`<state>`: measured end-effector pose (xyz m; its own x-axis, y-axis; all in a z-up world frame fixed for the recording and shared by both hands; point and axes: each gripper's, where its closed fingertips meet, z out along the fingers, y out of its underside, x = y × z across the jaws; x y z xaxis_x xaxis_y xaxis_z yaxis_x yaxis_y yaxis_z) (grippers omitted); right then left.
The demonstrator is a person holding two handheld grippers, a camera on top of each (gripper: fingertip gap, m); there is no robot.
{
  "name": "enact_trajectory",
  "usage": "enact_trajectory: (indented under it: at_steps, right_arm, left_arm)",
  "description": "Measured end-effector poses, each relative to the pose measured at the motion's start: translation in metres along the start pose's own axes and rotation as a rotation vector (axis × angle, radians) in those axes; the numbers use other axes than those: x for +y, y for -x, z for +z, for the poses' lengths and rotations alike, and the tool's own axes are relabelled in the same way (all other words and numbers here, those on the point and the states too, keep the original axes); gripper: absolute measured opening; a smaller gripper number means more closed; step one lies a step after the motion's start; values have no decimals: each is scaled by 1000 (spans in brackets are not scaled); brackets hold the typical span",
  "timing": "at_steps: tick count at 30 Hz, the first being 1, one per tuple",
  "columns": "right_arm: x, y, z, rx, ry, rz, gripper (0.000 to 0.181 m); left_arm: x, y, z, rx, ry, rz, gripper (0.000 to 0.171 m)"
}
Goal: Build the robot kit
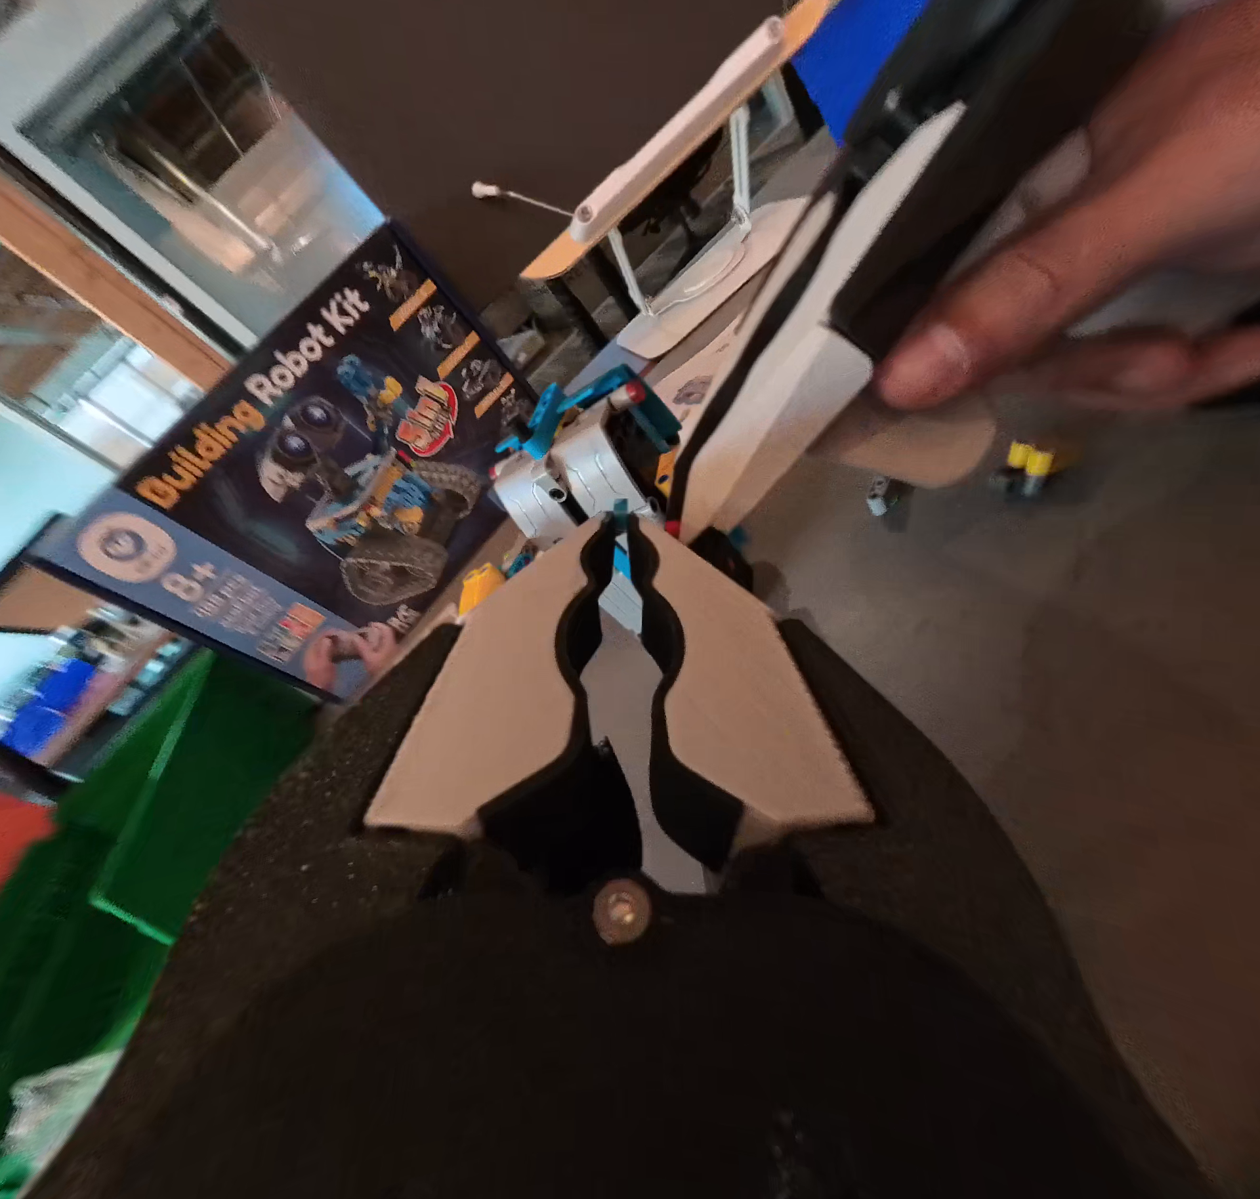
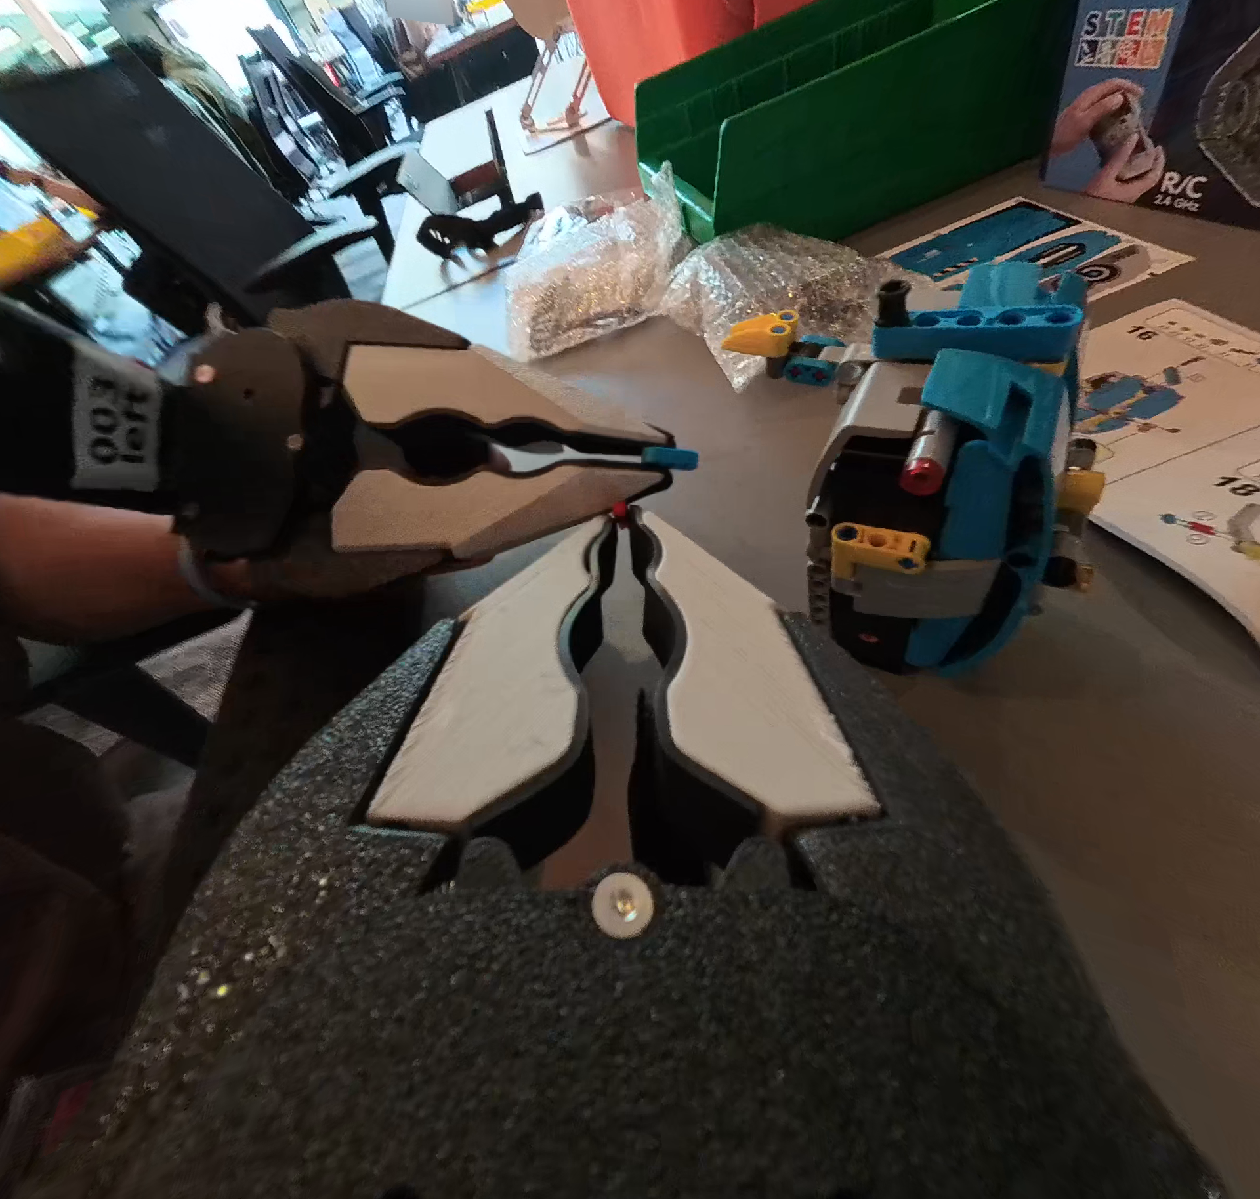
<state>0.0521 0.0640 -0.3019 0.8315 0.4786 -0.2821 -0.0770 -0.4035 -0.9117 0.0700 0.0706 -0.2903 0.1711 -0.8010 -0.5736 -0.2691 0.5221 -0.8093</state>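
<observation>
— What's the room like?
— An office with dark chairs behind a smooth grey table [image 2: 1023, 791]. A ribbed green bin [image 2: 852, 143] stands beyond the half-built blue-and-grey brick robot [image 2: 954, 505]; I can't see inside it. Two crinkled bubble-wrap bags [image 2: 682, 280] lie before the bin.
— And the tongs?
— The left tongs [image 2: 658, 457] pinch a small blue brick piece [image 2: 671, 458], left of the robot. The right tongs [image 2: 619, 524], nearly closed, grip a tiny red pin [image 2: 619, 510] just below it.
</observation>
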Motion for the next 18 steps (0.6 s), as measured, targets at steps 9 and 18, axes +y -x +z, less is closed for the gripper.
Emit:
enact_trajectory:
  at_steps: [9, 18]
  right_arm:
    - [9, -7, -8, 72, 60, -236, 4]
    - [3, -16, -23, 200, 66, -479, 4]
  left_arm:
    - [3, -16, -1, 31, 15, 287, 3]
    - [-15, -18, -10, 238, -119, -182, 3]
